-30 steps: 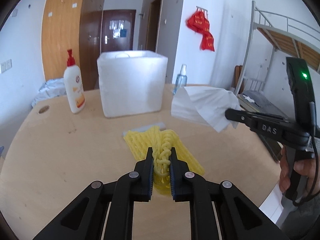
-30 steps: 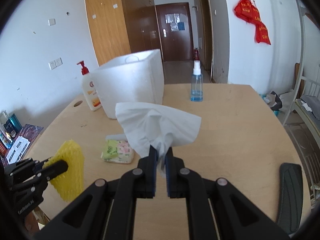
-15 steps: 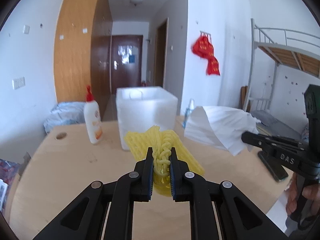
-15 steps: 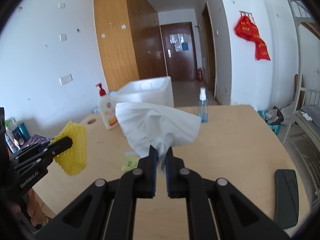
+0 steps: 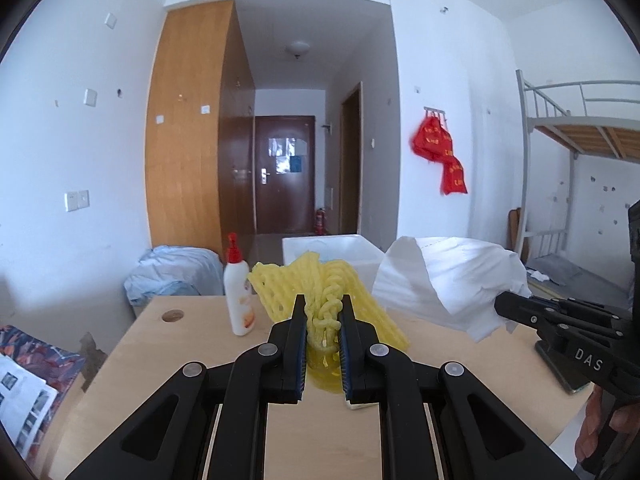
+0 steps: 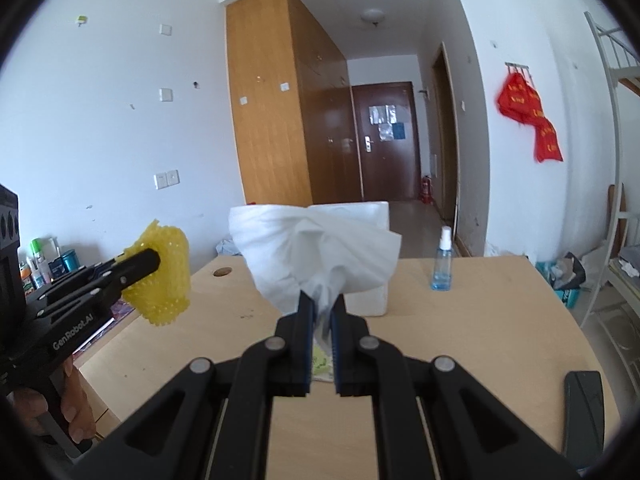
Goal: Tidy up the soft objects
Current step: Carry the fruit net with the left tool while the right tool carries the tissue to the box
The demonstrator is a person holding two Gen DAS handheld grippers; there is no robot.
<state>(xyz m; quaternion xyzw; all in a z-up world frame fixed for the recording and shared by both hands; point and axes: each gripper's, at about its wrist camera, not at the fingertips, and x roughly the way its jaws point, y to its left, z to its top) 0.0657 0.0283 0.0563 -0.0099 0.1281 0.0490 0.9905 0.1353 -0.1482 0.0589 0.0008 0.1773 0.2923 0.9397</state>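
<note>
My left gripper [image 5: 323, 312] is shut on a yellow foam net [image 5: 320, 292], bunched between its pads and held in the air above the wooden table [image 5: 180, 360]. My right gripper [image 6: 320, 304] is shut on a white tissue [image 6: 312, 244] that fans out above its fingers. In the right wrist view the left gripper [image 6: 150, 258] with the yellow foam net [image 6: 164, 276] hangs at the left. The left wrist view has the right gripper [image 5: 504, 304] and the white tissue [image 5: 448, 276] at the right. A white foam box [image 5: 332, 252] stands behind both, partly hidden.
A lotion pump bottle [image 5: 238, 296] stands left of the box. A blue spray bottle [image 6: 442, 260] stands to its right. A green tissue pack [image 6: 322, 360] lies under my right gripper. A black flat object [image 6: 584, 408] lies at the table's right edge.
Both grippers have risen and tilted up with their loads, so the table has dropped low in both views. The foam net and the tissue stay gripped as before.
</note>
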